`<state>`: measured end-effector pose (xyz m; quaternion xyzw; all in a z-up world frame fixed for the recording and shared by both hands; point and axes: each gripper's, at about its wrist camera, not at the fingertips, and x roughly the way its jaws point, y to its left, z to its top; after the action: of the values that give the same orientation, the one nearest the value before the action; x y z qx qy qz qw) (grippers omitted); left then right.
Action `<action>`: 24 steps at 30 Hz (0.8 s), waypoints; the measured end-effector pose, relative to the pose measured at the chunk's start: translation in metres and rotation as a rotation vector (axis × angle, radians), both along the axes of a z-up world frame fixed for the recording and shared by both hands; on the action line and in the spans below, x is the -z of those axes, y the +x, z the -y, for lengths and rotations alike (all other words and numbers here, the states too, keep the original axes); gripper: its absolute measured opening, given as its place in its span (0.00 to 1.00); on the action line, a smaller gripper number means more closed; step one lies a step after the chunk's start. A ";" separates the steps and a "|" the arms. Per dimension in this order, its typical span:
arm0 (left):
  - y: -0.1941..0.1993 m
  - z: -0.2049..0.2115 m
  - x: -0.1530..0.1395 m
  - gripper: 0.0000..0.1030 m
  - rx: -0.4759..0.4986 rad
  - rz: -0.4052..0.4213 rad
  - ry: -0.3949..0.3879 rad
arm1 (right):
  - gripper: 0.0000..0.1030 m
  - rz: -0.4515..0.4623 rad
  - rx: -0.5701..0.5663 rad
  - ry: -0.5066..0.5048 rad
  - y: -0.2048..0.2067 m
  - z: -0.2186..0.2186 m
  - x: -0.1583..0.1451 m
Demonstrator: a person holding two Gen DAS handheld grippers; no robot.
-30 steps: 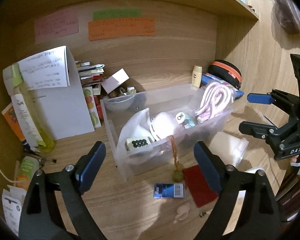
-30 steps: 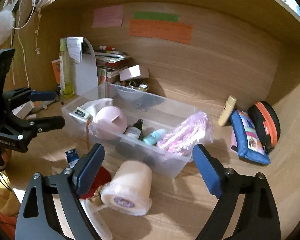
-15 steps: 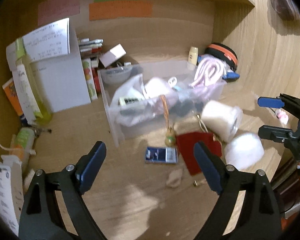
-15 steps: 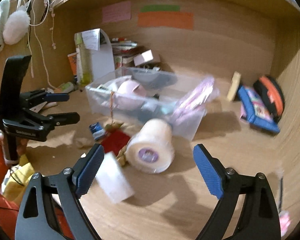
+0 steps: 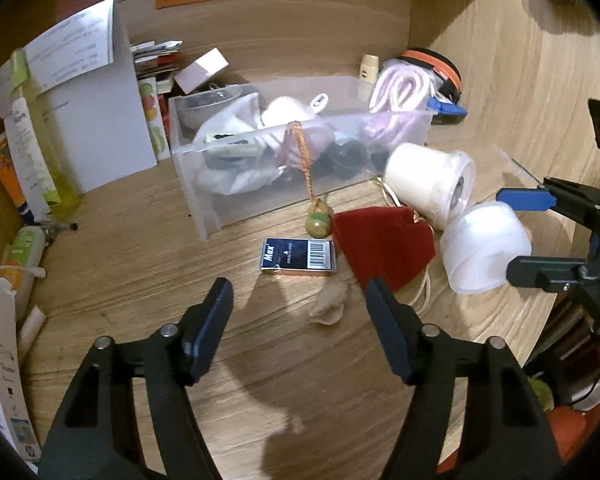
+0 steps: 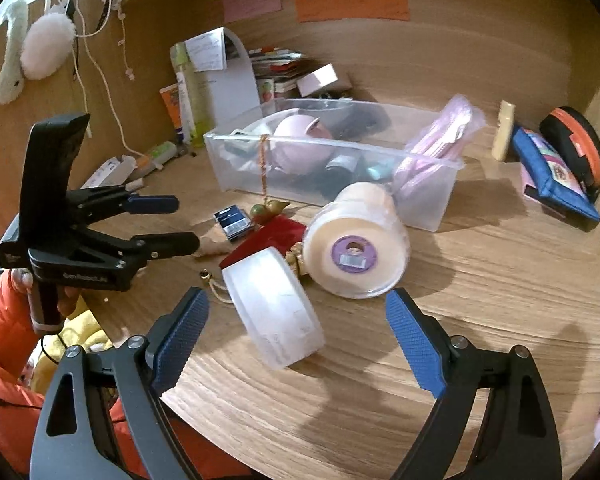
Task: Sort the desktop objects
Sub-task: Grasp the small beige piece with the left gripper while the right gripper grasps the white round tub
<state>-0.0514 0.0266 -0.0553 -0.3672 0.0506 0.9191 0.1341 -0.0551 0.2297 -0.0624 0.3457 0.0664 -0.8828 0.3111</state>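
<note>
Sitting on the wooden desk (image 5: 140, 280) in front of your clear bin (image 5: 236, 204): a dark blue card box (image 5: 298, 258), a red pouch (image 5: 384, 248) touching its right edge, a crumpled beige scrap (image 5: 328, 304) just below it. A beaded cord with a green charm (image 5: 319, 222) hangs over the bin's front wall, charm resting on the desk just above the card box.

Right of the pouch, a cream tape roll (image 6: 356, 240) lies on its side against the bin. A white translucent roll (image 6: 274, 308) sits beside it, overlapping the pouch.

Your left gripper (image 5: 300, 320) hovers over the scrap and card box. Its jaws have just been closing, but they're apart and touch nothing, holding nothing.

Your right gripper (image 6: 296, 340) is spread wide, empty, the white roll just ahead of its fingertips, no contact.

Blue pencil case (image 6: 556, 176) and orange-rimmed black case (image 6: 576, 144) sit well right of the bin.
</note>
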 end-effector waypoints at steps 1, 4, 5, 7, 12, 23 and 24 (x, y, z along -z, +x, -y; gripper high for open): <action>-0.001 -0.002 0.001 0.64 0.007 0.004 -0.007 | 0.86 0.009 -0.006 0.001 -0.001 0.002 0.002; -0.003 -0.010 0.005 0.61 0.024 0.013 -0.038 | 0.85 0.032 -0.021 -0.002 -0.005 0.008 0.009; -0.003 -0.013 0.006 0.58 0.036 0.016 -0.053 | 0.83 0.036 -0.024 -0.004 -0.006 0.010 0.011; -0.002 -0.019 0.007 0.52 0.048 0.007 -0.087 | 0.70 0.047 -0.036 -0.007 -0.008 0.013 0.014; -0.004 -0.029 0.012 0.36 0.078 0.025 -0.123 | 0.43 0.065 -0.062 -0.009 -0.011 0.017 0.022; -0.003 -0.028 0.014 0.17 0.063 0.020 -0.114 | 0.26 0.098 -0.067 -0.089 -0.014 0.005 0.020; -0.002 -0.027 0.014 0.17 0.061 0.022 -0.105 | 0.26 0.094 -0.063 -0.095 -0.014 0.004 0.019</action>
<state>-0.0537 0.0535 -0.0692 -0.3821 0.1086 0.9065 0.1433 -0.0689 0.2257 -0.0809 0.3692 0.0204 -0.8575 0.3576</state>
